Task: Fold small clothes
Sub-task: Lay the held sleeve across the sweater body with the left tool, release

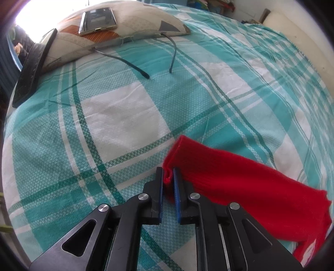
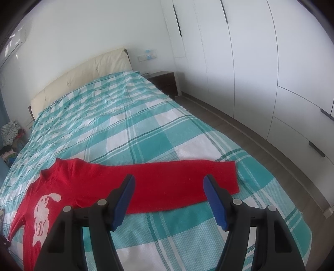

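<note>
A red long-sleeved top lies flat on the teal-and-white checked bedspread. Its body with a white print is at the lower left of the right wrist view, and one sleeve stretches to the right. My right gripper hovers over that sleeve, open wide, with nothing between its blue pads. In the left wrist view the other sleeve runs to the lower right. My left gripper sits at its cuff. The pads stand a narrow gap apart, with a puckered fold of the cuff loose between the tips.
A patterned pillow at the bed's far end carries a phone, with a pair of glasses in front of it and a black flat object leaning beside it. A headboard, a nightstand and white wardrobes border the bed.
</note>
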Demonstrator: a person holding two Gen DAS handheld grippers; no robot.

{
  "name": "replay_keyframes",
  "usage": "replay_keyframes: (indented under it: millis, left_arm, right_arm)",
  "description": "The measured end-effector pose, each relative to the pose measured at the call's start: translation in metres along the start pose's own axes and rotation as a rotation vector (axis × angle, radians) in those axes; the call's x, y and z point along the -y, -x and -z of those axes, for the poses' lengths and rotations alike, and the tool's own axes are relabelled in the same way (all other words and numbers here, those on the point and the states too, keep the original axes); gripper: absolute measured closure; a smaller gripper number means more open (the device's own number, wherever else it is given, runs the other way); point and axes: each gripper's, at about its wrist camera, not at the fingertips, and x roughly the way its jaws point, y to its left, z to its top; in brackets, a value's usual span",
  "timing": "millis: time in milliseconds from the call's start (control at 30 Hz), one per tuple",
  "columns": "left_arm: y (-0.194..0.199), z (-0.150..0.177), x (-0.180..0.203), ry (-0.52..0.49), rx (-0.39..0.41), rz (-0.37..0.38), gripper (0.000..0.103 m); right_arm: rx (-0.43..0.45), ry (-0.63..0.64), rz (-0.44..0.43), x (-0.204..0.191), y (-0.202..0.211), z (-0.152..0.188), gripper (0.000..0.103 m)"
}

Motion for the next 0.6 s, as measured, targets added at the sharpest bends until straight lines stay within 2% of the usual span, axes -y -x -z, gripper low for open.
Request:
replay_keyframes:
  millis: [100, 200, 233, 267, 333, 400, 500, 600]
  left_arm:
    - [0.004, 0.0, -0.006, 0.039, -0.011, 0.02, 0.084]
    - [0.011, 0.001, -0.01, 0.078, -0.022, 0.031, 0.06]
    - [0.015, 0.002, -0.011, 0.083, -0.019, 0.028, 0.047]
    - [0.018, 0.002, -0.011, 0.086, -0.009, 0.009, 0.035]
    - [0.025, 0.003, -0.015, 0.102, 0.024, -0.059, 0.025]
    - [0.032, 0.001, -0.023, 0.138, 0.052, -0.092, 0.024]
    - [0.045, -0.002, -0.035, 0.199, 0.1, -0.104, 0.023]
    - [0.062, -0.001, -0.04, 0.236, 0.174, -0.118, 0.018]
  right_arm:
    - [0.0, -0.001, 0.0, 0.001, 0.0, 0.0, 0.036]
    - [0.0, -0.001, -0.001, 0.001, 0.0, 0.0, 0.035]
    - [0.0, -0.001, -0.001, 0.001, 0.0, 0.0, 0.035]
    - [0.0, -0.002, -0.001, 0.001, 0.0, 0.0, 0.034]
    - [0.0, -0.001, 0.0, 0.001, 0.0, 0.0, 0.034]
    - [0.001, 0.0, -0.001, 0.001, 0.0, 0.0, 0.034]
    - [0.01, 0.001, 0.004, 0.002, 0.002, -0.001, 0.034]
    - [0.017, -0.002, 0.007, 0.003, 0.005, -0.002, 0.034]
